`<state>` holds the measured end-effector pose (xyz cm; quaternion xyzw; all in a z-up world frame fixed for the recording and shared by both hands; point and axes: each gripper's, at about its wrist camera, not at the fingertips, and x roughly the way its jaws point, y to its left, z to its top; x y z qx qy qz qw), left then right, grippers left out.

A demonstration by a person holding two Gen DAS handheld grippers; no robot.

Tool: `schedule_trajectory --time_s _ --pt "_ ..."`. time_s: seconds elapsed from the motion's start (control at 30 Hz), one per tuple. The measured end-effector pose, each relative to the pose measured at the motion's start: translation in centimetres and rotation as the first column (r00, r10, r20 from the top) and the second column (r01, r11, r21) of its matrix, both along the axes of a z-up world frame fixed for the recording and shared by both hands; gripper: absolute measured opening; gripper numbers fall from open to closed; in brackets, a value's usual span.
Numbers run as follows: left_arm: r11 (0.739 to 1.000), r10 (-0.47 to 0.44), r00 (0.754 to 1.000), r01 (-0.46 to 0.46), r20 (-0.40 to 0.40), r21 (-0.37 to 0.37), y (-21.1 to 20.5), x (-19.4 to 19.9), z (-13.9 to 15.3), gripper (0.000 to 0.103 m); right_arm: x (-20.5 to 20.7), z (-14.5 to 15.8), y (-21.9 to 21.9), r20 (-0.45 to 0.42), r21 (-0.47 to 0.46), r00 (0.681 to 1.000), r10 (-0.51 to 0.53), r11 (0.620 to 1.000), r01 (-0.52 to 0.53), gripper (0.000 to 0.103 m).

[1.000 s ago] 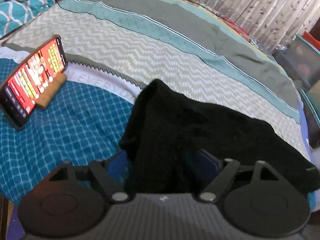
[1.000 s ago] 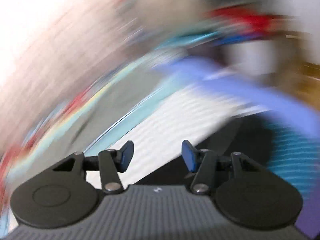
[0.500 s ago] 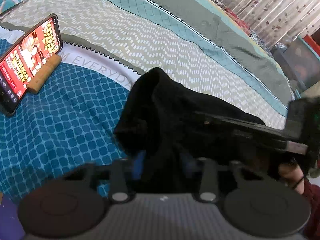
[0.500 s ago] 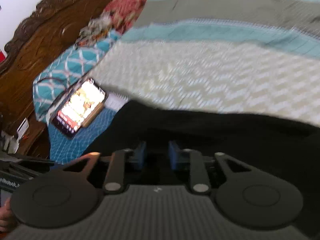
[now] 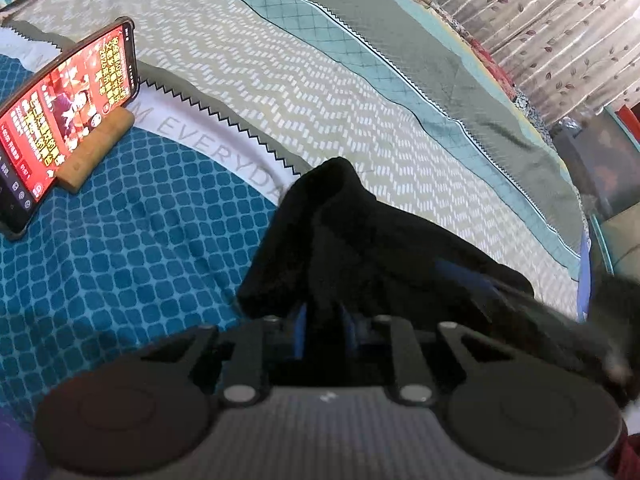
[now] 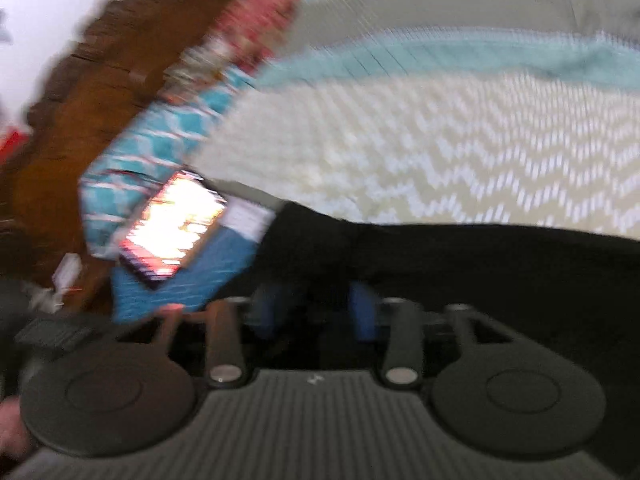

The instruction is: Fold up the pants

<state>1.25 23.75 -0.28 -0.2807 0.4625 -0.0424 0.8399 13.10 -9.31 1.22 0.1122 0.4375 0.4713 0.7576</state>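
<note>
A: Nearest first. What was the left gripper point(image 5: 323, 330) doing?

B: Clamped on a bunched fold of the black pants point(image 5: 360, 240), blue pads point(image 5: 298, 332) pressed into the cloth at the near edge of the bed point(image 5: 120, 260). The jaws were closing down to almost nothing.

A: And the right gripper point(image 6: 316, 312)?

B: Blurred view. Its jaws were opening, blue pads point(image 6: 362, 310) standing apart over the black pants point(image 6: 440, 264). Cloth lay between and under them, but I could not see the pads pressing on it.

A: Where did the garment lie?

B: In a dark strip along the bed's near edge, one end humped up where the teal check met the chevron band.

A: Further out?

B: A lit phone point(image 5: 64, 120) propped on a wooden stand point(image 5: 98, 150) toward the left side; striped quilt bands beyond; curtain point(image 5: 560, 32) past the far edge.

A: Step in hand?

B: Judged as taking hold for a fold: one end gripped, the other not yet.

A: Next move?

B: Likely the right jaws must close on the cloth, then both ends lift together, kept level so the layers don't slip.
</note>
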Motion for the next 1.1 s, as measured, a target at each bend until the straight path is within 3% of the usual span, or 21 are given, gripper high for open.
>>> schedule_trajectory --time_s 0.03,0.07,0.1,0.17,0.23,0.27,0.3,0.33,0.4,0.43,0.53,0.57,0.63,0.67,0.7,0.73,0.8,0.87,0.9,0.97,1.1 --pt "1.0 -0.003 1.0 0.003 0.001 0.003 -0.1 0.1 0.0 0.018 -1.1 0.5 -0.5 0.032 0.026 0.998 0.057 0.998 -0.058 0.069" --pt "1.0 -0.007 1.0 0.007 0.003 0.005 0.0 0.1 0.0 0.018 -2.3 0.8 -0.5 0.059 0.031 0.99 0.125 0.991 -0.127 0.083" --pt "1.0 -0.009 1.0 0.009 0.004 0.008 -0.1 0.2 0.0 0.018 -3.2 1.1 -0.1 0.081 0.017 0.982 0.174 0.984 -0.175 0.089" --pt "1.0 -0.008 1.0 0.008 0.005 0.011 0.0 0.3 0.1 0.018 -5.2 0.8 1.5 0.117 -0.043 0.956 0.269 0.963 -0.265 0.089" --pt "1.0 -0.007 1.0 0.007 0.007 0.012 0.1 0.4 0.1 0.017 -6.4 -0.2 3.4 0.155 -0.127 0.938 0.309 0.948 -0.292 0.087" --pt "1.0 -0.009 1.0 0.009 0.008 0.014 0.1 0.5 0.2 0.017 -6.5 -0.6 4.2 0.16 -0.156 0.937 0.311 0.945 -0.287 0.077" --pt "1.0 -0.01 1.0 0.01 0.007 0.017 0.2 0.5 0.2 0.017 -6.2 -0.9 5.1 0.148 -0.172 0.937 0.316 0.941 -0.291 0.043" --pt "1.0 -0.008 1.0 0.008 0.004 0.022 0.2 0.6 0.2 0.017 -5.6 -1.0 5.6 0.112 -0.173 0.941 0.319 0.939 -0.298 0.03" --pt "0.999 0.002 1.0 -0.003 0.014 0.035 0.5 0.5 0.6 0.017 -4.4 0.1 5.4 0.085 -0.123 0.949 0.304 0.948 -0.293 0.014" --pt "1.0 0.006 1.0 -0.006 0.027 0.018 0.9 0.4 0.9 0.018 -4.0 1.2 5.0 0.113 -0.097 0.946 0.302 0.951 -0.292 0.014" --pt "0.999 0.032 0.997 -0.028 0.073 -0.044 2.1 0.0 1.8 0.019 -3.8 5.0 3.7 0.286 -0.056 0.923 0.257 0.966 -0.252 0.013" --pt "0.999 0.043 0.996 -0.04 0.083 -0.037 2.3 -0.1 2.0 0.019 -4.6 5.9 3.7 0.398 -0.08 0.886 0.24 0.97 -0.228 0.013" --pt "0.998 0.057 0.995 -0.056 0.081 -0.012 2.5 -0.3 2.0 0.019 -7.5 6.1 4.8 0.619 -0.19 0.738 0.271 0.962 -0.194 0.013" --pt "0.998 0.065 0.996 -0.065 0.064 0.003 2.7 -0.3 1.8 0.019 -8.8 5.1 5.5 0.67 -0.243 0.677 0.305 0.952 -0.188 0.013" --pt "0.997 0.077 0.996 -0.078 0.049 0.016 2.9 -0.3 1.5 0.019 -9.6 3.7 6.2 0.675 -0.292 0.653 0.344 0.937 -0.191 0.013" --pt "0.995 0.092 0.995 -0.092 0.031 0.025 3.0 -0.4 1.2 0.019 -10.2 1.8 7.0 0.639 -0.329 0.665 0.386 0.919 -0.217 0.013" --pt "0.995 0.1 0.995 -0.1 0.014 0.007 3.4 -0.5 0.7 0.019 -10.7 -1.4 7.7 0.521 -0.343 0.73 0.442 0.892 -0.294 0.017" --pt "0.995 0.096 0.995 -0.096 0.021 0.005 3.2 -0.6 0.8 0.019 -10.6 -2.5 7.5 0.443 -0.303 0.793 0.419 0.902 -0.307 0.028" --pt "0.996 0.091 0.995 -0.091 0.03 0.011 3.0 -0.6 1.1 0.019 -10.2 -2.1 7.3 0.419 -0.273 0.815 0.401 0.911 -0.309 0.045" --pt "0.997 0.076 0.995 -0.077 0.059 0.012 2.6 -0.2 1.8 0.02 -9.3 -0.5 6.5 0.376 -0.204 0.853 0.362 0.93 -0.305 0.059" --pt "1.0 0.026 0.988 -0.027 0.152 0.001 0.8 0.8 3.6 0.024 -8.0 2.1 2.9 0.332 -0.094 0.921 0.203 0.979 -0.181 0.059"
